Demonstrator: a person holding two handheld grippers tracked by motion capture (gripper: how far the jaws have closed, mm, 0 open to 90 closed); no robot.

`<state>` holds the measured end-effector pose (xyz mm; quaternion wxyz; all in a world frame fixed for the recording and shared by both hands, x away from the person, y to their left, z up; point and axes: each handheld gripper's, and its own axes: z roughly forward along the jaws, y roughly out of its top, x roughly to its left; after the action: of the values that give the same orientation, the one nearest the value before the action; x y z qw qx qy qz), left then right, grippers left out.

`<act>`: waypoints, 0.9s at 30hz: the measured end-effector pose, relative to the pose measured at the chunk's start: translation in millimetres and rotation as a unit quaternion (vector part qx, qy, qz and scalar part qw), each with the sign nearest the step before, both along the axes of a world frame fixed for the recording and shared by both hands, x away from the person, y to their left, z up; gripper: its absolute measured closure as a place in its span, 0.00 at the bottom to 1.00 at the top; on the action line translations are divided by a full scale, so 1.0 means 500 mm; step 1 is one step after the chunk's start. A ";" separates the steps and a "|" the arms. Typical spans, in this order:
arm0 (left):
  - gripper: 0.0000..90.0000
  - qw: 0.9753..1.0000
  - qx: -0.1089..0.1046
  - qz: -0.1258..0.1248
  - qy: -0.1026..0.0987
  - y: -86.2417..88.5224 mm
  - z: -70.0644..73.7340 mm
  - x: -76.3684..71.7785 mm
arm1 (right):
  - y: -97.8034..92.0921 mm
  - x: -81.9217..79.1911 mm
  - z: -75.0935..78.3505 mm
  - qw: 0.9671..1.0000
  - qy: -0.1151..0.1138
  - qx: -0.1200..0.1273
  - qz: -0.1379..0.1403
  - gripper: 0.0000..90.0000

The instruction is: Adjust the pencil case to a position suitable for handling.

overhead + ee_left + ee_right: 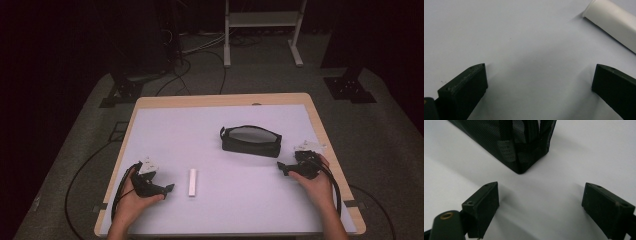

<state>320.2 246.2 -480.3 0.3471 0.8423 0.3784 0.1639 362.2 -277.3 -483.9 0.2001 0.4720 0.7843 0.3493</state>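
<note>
left gripper [539, 80] jaws spread near white tube [614, 22], right gripper [540, 202] jaws spread facing black mesh pouch [509, 142], both on counter [200, 130], no legible writing

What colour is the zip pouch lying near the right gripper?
Black, with a mesh weave; the pouch shows this best in the right gripper view.
</note>
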 end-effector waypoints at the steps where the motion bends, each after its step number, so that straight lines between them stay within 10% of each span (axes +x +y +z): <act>1: 0.00 1.000 0.000 0.000 0.000 0.000 0.000 0.000 | 0.000 0.000 0.000 1.000 0.000 0.000 0.000 0.15; 27: 0.00 1.000 0.000 0.000 -0.001 0.000 0.000 0.000 | -0.009 -0.027 0.048 1.000 -0.018 0.006 0.013 0.35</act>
<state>320.1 246.3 -480.4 0.3472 0.8423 0.3780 0.1645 349.0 -282.0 -459.7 0.2065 0.4566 0.7847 0.3649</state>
